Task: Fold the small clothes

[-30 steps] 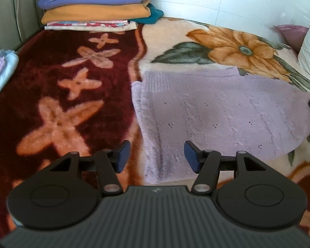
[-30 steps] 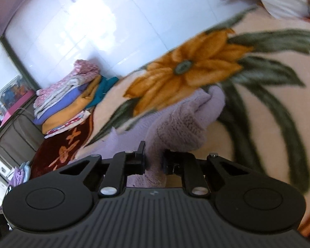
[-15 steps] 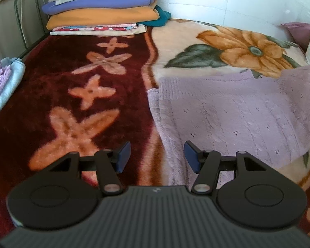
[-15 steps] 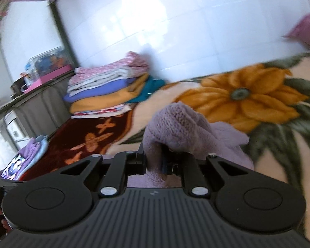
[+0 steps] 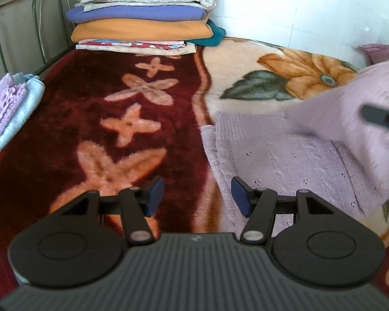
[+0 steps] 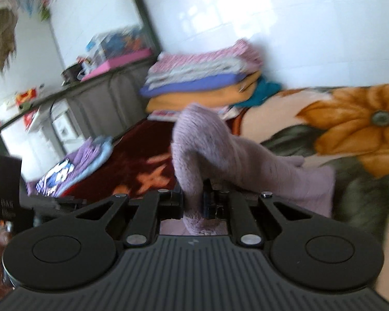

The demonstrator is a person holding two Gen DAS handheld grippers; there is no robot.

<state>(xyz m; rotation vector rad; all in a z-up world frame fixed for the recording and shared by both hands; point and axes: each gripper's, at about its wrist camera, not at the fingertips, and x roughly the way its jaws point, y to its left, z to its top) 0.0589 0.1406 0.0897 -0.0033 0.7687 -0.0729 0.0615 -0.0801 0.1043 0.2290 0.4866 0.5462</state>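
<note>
A lilac knitted sweater (image 5: 285,155) lies on the flowered blanket (image 5: 246,59), right of centre in the left wrist view. Its right part is lifted and folding over toward the left. My right gripper (image 6: 193,202) is shut on a bunch of the sweater (image 6: 207,142) and holds it above the bed; it shows at the right edge of the left wrist view (image 5: 381,115). My left gripper (image 5: 197,198) is open and empty, low over the blanket at the sweater's near left edge.
A stack of folded blankets (image 5: 142,23) sits at the bed's far end by the white tiled wall. Folded purple and blue clothes (image 5: 10,103) lie at the left edge. A metal bed rail (image 5: 39,26) runs along the left. A pillow (image 5: 381,51) lies at the far right.
My right gripper has carried the sweater's right part up and leftward over the rest. My left gripper has shifted left, so the sweater sits further right in its view.
</note>
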